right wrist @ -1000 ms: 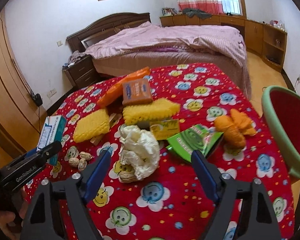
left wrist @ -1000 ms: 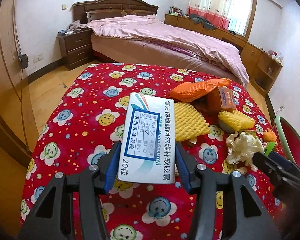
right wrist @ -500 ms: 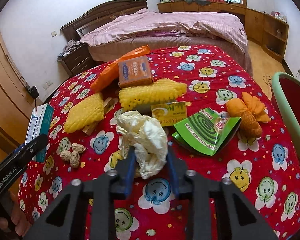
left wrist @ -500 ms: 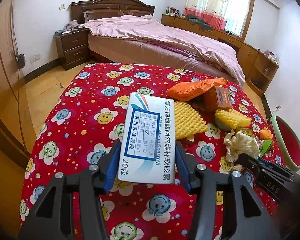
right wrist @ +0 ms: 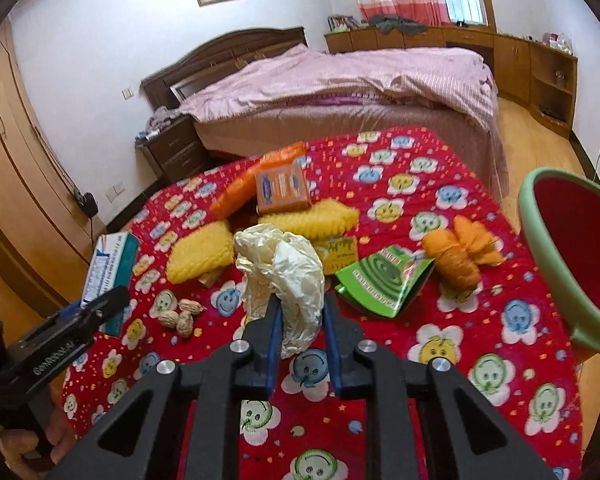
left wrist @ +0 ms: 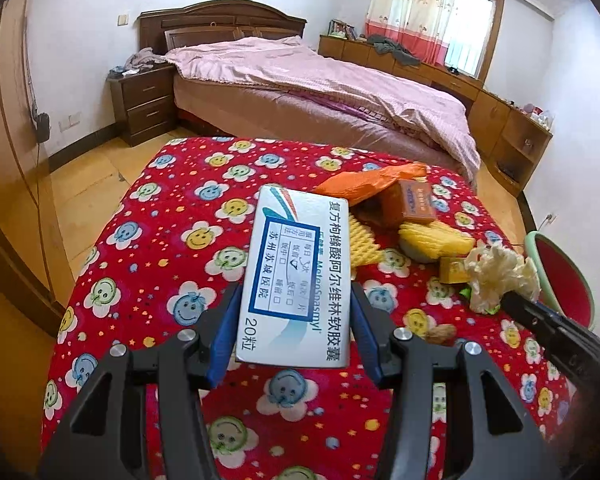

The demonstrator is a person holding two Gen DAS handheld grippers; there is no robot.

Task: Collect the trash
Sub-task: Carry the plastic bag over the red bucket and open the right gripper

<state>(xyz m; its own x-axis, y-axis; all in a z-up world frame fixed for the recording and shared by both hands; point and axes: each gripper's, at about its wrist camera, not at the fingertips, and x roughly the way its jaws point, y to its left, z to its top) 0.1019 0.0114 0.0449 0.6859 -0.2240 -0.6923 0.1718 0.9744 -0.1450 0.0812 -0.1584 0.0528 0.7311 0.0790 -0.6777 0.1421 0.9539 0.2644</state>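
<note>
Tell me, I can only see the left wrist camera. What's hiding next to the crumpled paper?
Observer: A green packet with a spiral picture lies beside the crumpled paper, on the bin's side.
Operator: Is the other gripper grabbing the paper?
Observer: Yes. The right gripper is closing its jaws on the paper, which sits between them.
Operator: Anything close to the bin?
Observer: An orange bundle lies just beside the red bin.
</note>
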